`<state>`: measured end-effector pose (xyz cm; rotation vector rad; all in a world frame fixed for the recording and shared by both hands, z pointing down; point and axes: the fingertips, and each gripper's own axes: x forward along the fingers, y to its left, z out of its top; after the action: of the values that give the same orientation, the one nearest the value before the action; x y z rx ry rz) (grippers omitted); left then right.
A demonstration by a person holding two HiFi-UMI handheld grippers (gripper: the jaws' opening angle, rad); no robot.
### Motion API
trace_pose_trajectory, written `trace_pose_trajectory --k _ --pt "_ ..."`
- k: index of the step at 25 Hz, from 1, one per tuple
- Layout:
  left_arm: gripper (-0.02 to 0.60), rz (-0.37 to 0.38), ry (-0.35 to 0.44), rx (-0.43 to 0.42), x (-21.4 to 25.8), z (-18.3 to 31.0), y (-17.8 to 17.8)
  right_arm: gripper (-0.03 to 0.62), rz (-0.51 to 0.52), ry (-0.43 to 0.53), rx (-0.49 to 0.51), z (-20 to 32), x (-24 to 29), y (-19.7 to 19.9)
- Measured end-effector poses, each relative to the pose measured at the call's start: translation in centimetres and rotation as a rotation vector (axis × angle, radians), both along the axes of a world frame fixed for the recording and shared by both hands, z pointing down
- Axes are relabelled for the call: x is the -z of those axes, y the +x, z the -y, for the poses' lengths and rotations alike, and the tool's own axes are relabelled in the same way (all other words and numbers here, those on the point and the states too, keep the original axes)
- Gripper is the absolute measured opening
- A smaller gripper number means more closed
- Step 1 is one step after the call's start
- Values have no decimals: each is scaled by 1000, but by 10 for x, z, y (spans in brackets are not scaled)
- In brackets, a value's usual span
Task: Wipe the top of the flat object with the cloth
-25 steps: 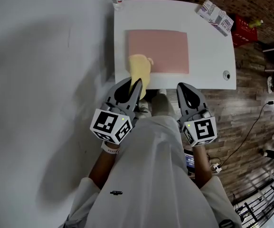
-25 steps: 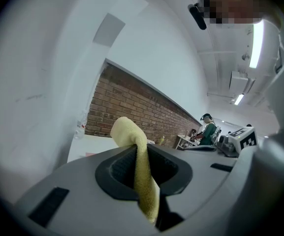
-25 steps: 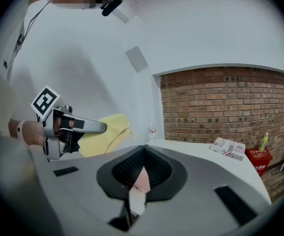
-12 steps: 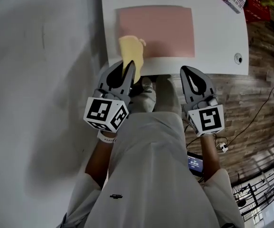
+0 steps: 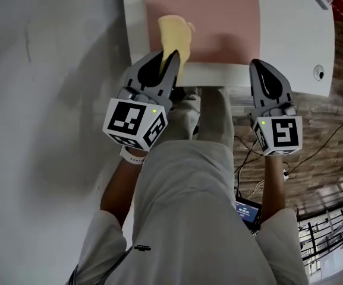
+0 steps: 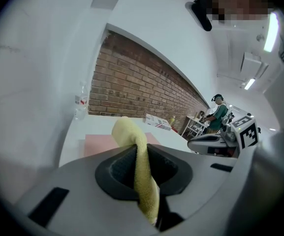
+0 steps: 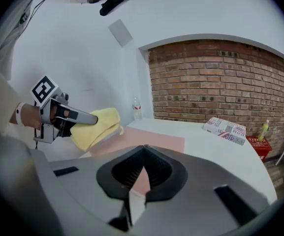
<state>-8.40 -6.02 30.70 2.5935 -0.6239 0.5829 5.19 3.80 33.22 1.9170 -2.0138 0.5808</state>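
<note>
Your left gripper has its fingers clamped on the yellow cloth. The left gripper view shows the fabric pinched in a narrow fold between the two pads, with a rounded bunch sticking out past the tips. That bunch hangs over the near-left part of the pink mat, just in from its left edge. From the right gripper view the cloth sits low over the mat, but you cannot tell whether it actually touches the surface.

The pink mat lies flat on the white table, and bare tabletop shows around it on the left, the near side and the right. Your left gripper reaches in across the near edge of the mat at its left corner.

Your right gripper is off the mat, just beyond its near-right corner and above the table's front edge. Its fingers are closed together at the tips with nothing held between them. Through the slit below the tips you see only a strip of the mat and the table.

To the right of the mat, a small round hole sits in the tabletop. Beyond the mat's far-right corner lies a printed box. Beyond its far-left corner, a clear bottle stands by the white wall. A brick wall rises behind the far side of the mat. Below its near edge are your legs and the wooden floor, where cables trail.
</note>
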Motion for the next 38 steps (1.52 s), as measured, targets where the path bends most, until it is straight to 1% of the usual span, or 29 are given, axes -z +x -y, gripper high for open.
trace_pose_trajectory --k 4,9,12,15,20,22,24,27,29,32,33,34,37,38 --pt "58 -24 -44 -40 -21 -5 30 6 2 -16 -3 12 -26 10" --pt "58 -66 -92 -93 -35 -24 73 6 -15 -43 30 18 -48 13" --pt "58 -78 -130 -112 -52 -32 94 6 6 -54 9 18 -63 19" --pt "58 -75 -172 -136 -67 -38 107 6 20 -81 -5 17 -74 23" --pt "58 -61 -188 -248 -72 -48 125 6 41 -107 25 20 -89 23" --pt "58 -57 -210 -321 -76 -56 132 6 44 -126 27 16 -98 26" --pt "58 -21 -203 -445 -79 -66 137 6 52 -145 22 12 -101 26" --pt "58 81 -137 -670 -82 -78 139 6 58 -151 10 9 -98 22" --pt "58 147 -88 -803 -86 -83 140 6 59 -158 10 3 -99 18" --pt "58 276 34 -965 -101 -82 144 6 58 -172 34 -4 -105 13" --pt "58 297 64 -1005 -105 -81 147 8 60 -174 39 -5 -107 13" --pt "58 298 70 -1040 -107 -82 151 8 67 -174 37 -6 -109 14" --pt "58 257 30 -1137 -111 -87 154 7 107 -180 17 -6 -111 14" --pt "58 264 37 -1165 -113 -87 153 6 108 -180 15 -5 -111 13"
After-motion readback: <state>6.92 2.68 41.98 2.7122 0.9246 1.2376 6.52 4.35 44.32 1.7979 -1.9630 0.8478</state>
